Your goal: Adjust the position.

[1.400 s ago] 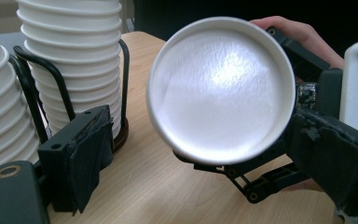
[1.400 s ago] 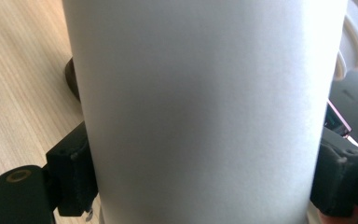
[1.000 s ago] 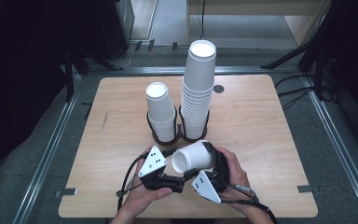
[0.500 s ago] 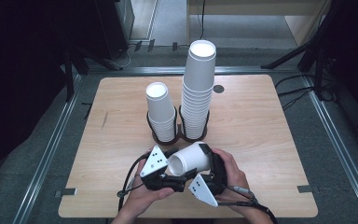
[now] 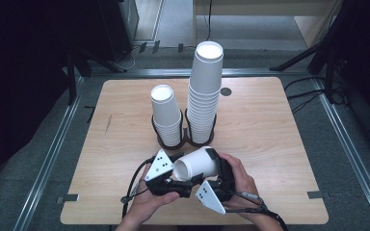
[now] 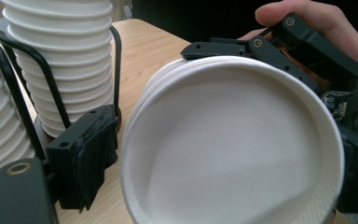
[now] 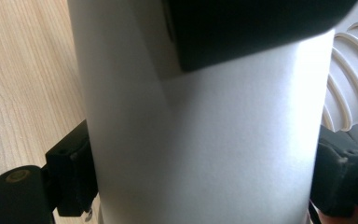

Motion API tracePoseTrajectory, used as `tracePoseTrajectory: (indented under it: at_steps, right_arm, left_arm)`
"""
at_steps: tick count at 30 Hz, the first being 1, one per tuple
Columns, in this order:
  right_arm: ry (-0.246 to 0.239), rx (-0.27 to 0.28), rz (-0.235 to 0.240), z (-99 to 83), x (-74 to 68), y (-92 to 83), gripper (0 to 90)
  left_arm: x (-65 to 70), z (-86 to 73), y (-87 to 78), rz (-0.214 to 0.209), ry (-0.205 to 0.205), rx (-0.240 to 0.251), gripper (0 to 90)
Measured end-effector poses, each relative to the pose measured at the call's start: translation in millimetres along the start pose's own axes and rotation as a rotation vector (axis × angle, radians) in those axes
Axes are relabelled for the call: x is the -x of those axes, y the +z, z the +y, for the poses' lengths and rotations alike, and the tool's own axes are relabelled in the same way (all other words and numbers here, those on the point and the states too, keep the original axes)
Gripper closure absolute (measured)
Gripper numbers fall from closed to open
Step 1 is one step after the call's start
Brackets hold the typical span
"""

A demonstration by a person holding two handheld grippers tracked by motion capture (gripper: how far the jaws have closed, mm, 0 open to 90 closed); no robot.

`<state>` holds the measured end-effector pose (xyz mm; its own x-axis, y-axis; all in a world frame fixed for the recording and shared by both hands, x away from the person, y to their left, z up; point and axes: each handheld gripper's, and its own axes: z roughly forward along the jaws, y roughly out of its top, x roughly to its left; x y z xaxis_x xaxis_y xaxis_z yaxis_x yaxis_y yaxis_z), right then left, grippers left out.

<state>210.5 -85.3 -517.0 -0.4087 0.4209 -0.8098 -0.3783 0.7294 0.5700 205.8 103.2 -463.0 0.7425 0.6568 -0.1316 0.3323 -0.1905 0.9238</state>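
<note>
**Paper cup held on its side between two grippers at the near table edge**

Nearest the person, both hands meet over the near middle of the wooden table (image 5: 270,125), a pale board with fine straight grain and rounded corners. The right gripper (image 5: 211,169) is clamped on the white paper cup (image 5: 196,164): its black padded jaws press the cup's smooth matt wall from both sides, seen plainly in the right gripper view (image 7: 205,154). The cup lies tilted nearly level, its mouth turned left toward the left gripper (image 5: 173,166). It is a tapered cylinder with a rolled rim; a second rim edge shows just behind the first in the left gripper view (image 6: 233,144), so more than one cup may be nested.

The left gripper's jaws have just been closing, with the cup's rim between them. One padded jaw stands just beside the rim on its left; whether it touches cannot be told, and the other jaw is hidden behind the cup.

Farther off, at the table's centre, a black wire holder (image 5: 187,139) with two rings carries two ribbed stacks of like cups: a short stack (image 5: 166,115) on the left and a tall stack (image 5: 205,91) on the right, both upright and just beside each other.
</note>
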Motion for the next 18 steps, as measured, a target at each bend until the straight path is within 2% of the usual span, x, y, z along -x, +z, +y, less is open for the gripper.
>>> tracePoseTrajectory:
  at_steps: [3,5,15,18]
  right_arm:
    - [0.004,-0.001,0.003,-0.4,-0.2,0.0,13.3]
    - [-0.004,-0.005,0.002,-1.1,0.7,0.1,13.2]
    - [0.0,0.005,0.012,-1.3,0.8,-0.7,12.1]
    - [0.028,0.004,0.029,-1.1,0.7,0.0,10.4]
  left_arm:
    - [1.2,-0.3,0.2,-0.004,0.007,0.007,18.0]
    - [1.2,-0.3,0.5,0.013,0.008,0.01,17.7]
    - [-0.2,-2.2,-1.4,-0.002,0.001,0.019,19.2]
    - [-1.7,-3.2,-1.2,-0.006,-0.011,0.015,20.0]
